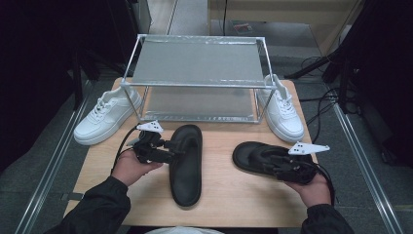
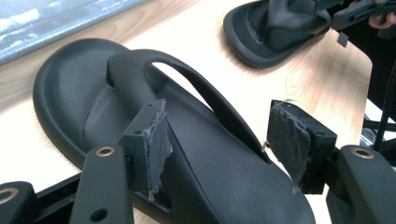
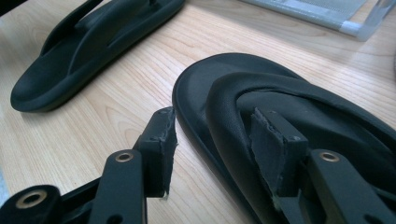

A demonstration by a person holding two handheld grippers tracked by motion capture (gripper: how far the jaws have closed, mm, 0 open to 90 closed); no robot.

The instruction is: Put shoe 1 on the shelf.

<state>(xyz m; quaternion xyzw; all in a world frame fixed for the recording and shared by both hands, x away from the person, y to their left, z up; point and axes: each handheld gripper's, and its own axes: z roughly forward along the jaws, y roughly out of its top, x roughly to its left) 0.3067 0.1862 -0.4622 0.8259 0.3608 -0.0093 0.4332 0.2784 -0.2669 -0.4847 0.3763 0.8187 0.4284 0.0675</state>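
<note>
Two black thong sandals lie on the wooden table (image 1: 224,195). The left sandal (image 1: 186,165) points away from me. My left gripper (image 1: 175,145) reaches it from the left, open. In the left gripper view one pad (image 2: 154,140) sits on the footbed inside the strap (image 2: 196,88) and the other pad (image 2: 289,140) hangs beyond the sandal's far edge. The right sandal (image 1: 253,156) lies crosswise. My right gripper (image 1: 271,159) is open over its near side: one pad (image 3: 161,135) stands outside the rim with a gap, the other pad (image 3: 271,149) by the strap (image 3: 280,93).
A two-shelf metal rack (image 1: 197,63) stands at the back of the table. One white sneaker (image 1: 104,114) sits at its left end and another (image 1: 283,109) at its right end. Cables run over the floor at the right (image 1: 324,102).
</note>
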